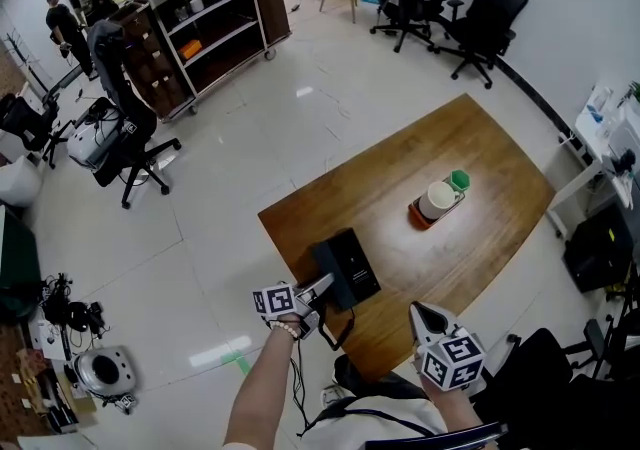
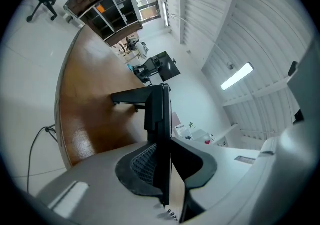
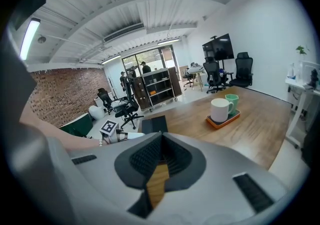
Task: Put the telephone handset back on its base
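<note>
A black telephone base lies near the front left corner of the wooden table. My left gripper reaches in at the base's near left side. In the left gripper view its jaws are shut on the black handset, which shows edge-on, with part of the base just beyond it. A dark cord hangs off the table's edge below the phone. My right gripper hovers at the table's front edge, right of the phone, shut with nothing in it. From there the phone lies ahead.
An orange tray with a white mug and a green cup stands mid-table, right of the phone. Office chairs, a shelf cart and people stand on the tiled floor beyond. A cable trails off the table edge.
</note>
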Tool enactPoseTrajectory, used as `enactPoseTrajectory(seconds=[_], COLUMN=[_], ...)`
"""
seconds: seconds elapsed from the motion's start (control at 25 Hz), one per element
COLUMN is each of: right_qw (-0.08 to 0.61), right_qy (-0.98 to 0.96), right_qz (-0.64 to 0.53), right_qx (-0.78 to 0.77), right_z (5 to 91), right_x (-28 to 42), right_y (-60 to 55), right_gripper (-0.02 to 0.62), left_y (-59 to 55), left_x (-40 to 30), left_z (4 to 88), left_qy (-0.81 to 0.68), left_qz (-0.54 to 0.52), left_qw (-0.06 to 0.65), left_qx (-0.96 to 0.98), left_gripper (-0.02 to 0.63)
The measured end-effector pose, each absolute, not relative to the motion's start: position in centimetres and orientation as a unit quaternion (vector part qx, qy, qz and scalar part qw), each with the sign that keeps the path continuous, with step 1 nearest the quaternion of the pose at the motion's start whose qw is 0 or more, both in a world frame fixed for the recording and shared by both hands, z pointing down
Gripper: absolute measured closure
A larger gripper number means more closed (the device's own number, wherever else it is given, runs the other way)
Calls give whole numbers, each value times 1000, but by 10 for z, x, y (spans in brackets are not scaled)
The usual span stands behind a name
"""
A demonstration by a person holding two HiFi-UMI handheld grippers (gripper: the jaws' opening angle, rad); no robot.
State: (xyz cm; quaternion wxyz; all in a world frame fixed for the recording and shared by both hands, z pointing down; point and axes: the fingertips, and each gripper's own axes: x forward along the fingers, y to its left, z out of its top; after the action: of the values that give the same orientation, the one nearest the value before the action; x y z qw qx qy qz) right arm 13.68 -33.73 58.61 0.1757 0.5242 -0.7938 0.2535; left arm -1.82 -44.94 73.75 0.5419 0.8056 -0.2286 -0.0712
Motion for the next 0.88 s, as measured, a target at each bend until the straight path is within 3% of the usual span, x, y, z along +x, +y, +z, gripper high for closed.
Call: enactPoseTrajectory(seconds=[0.12, 0.32, 0.64, 0.68, 0.84, 0.88], right_qw=[174, 173, 161, 159, 148, 145], right_qy=[-797, -802, -810, -811, -816, -817], right_qz=[255, 253, 243, 240, 229, 226], right_qx=[518, 513, 509, 509, 510, 511], right_z=[587, 584, 574, 572, 562, 559], right_x=[132, 126, 119, 118, 111, 109], right_y=[-339, -340, -341, -340, -334, -330], right_gripper=[594, 594, 594, 594, 594, 594], left_y=[-450, -452, -438, -431, -397, -388], left_x=[-20, -30, -65, -73, -104, -112], left_z=[743, 758, 730, 723, 689, 683], left_qy=[-243, -303, -404, -417, -456, -467], left_qz=[-57, 5, 46, 49, 33, 33], left_qw=[542, 535, 470, 461, 427, 417], left_qx=[803, 789, 783, 782, 780, 779], left_gripper=[524, 393, 387, 397, 570, 585])
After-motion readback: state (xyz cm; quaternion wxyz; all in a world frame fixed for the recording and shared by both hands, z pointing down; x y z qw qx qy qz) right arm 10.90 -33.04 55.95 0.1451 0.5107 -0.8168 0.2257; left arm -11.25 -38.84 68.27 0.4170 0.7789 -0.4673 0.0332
